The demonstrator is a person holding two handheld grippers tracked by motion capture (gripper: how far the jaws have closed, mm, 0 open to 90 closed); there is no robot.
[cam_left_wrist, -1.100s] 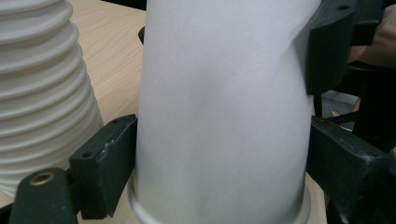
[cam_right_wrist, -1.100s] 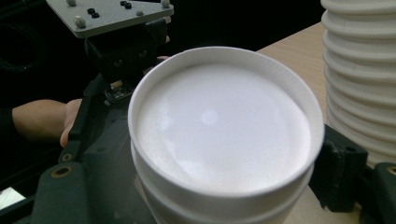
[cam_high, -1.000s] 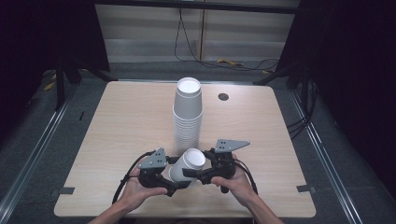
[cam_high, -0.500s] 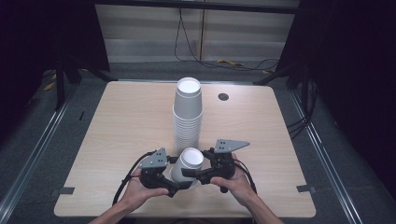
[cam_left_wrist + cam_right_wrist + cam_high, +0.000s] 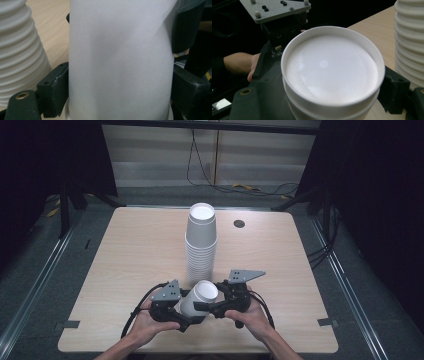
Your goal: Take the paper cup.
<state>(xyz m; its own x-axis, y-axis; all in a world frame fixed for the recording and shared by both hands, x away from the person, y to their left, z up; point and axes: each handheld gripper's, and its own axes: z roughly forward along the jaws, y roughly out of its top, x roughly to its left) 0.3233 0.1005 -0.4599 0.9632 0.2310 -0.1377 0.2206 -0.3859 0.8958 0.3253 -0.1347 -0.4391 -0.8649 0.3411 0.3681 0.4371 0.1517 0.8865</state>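
white cup [image 5: 199,298] between both grippers, seemingly nested

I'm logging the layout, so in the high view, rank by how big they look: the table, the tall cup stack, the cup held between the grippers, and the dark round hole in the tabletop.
1. table
2. cup stack
3. held cup, nearer the camera yet looking smaller
4. round hole

Left gripper [image 5: 187,312] and right gripper [image 5: 207,307], jaws inward.
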